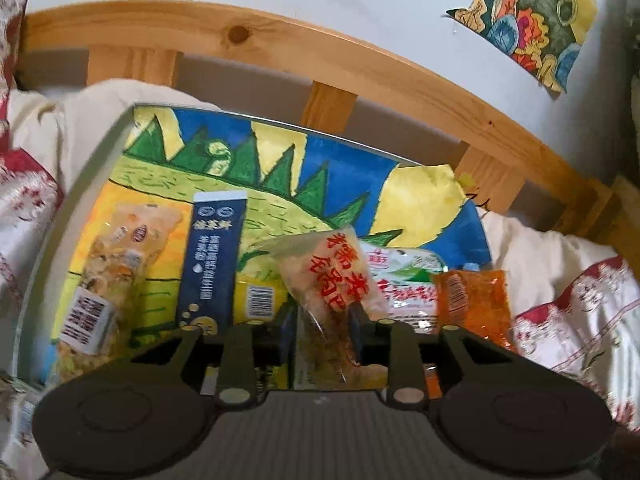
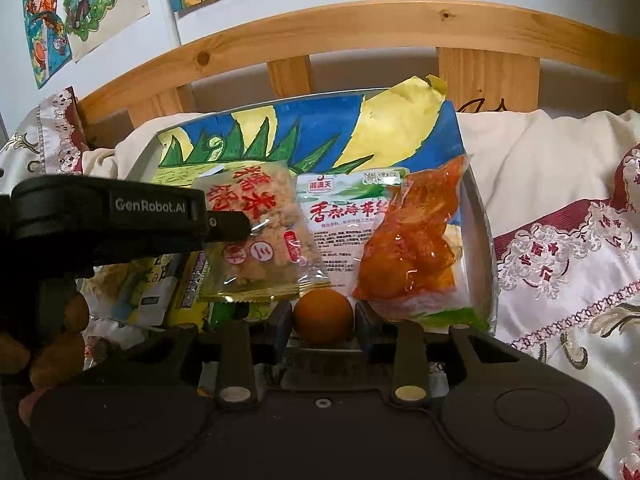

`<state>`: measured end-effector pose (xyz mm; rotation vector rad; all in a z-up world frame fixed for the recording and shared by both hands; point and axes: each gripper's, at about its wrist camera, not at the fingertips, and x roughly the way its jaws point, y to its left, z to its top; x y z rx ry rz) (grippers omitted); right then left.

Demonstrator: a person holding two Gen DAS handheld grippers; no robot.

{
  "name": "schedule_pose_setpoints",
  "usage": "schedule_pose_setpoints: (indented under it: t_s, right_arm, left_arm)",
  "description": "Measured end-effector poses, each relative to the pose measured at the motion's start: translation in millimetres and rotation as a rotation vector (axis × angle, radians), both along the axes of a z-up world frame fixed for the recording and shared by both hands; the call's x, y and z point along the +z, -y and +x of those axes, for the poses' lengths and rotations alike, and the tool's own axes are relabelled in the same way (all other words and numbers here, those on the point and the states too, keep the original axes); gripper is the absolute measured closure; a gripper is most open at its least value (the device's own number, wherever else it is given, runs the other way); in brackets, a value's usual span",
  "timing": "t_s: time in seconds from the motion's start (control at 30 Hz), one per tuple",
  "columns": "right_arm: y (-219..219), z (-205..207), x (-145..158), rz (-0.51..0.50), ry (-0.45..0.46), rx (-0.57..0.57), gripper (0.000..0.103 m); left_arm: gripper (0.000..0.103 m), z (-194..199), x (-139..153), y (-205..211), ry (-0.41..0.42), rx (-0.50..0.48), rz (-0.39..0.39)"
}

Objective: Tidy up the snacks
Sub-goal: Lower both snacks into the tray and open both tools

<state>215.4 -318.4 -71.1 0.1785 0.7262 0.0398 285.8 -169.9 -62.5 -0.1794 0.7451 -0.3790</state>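
A tray [image 1: 60,236] lined with a painted dinosaur sheet lies on a bed. On it lie a pale cereal bar [image 1: 108,272], a dark blue sachet [image 1: 212,264], a green and white packet [image 1: 404,280] and an orange packet [image 1: 472,304]. My left gripper [image 1: 323,320] is shut on a clear rice cracker packet with red characters [image 1: 332,280], held above the tray; it shows in the right wrist view [image 2: 260,232] too. My right gripper [image 2: 323,320] is shut on a small orange fruit [image 2: 324,314] at the tray's near edge, beside the orange packet [image 2: 412,240] and the green packet [image 2: 340,208].
A wooden bed rail [image 2: 320,28] runs behind the tray. Cream and red patterned bedding [image 2: 560,240] surrounds it. Drawings [image 2: 80,8] hang on the wall. More snack packets [image 2: 152,292] lie under my left gripper's body [image 2: 120,216].
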Motion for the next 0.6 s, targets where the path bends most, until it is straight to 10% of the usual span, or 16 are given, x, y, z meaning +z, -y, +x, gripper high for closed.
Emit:
schedule_pose_setpoints:
  t_s: [0.6]
  right_arm:
    - [-7, -23, 32, -0.001, 0.096, -0.001, 0.029]
  left_arm:
    - [0.012, -38, 44, -42, 0.117, 0.123, -0.003]
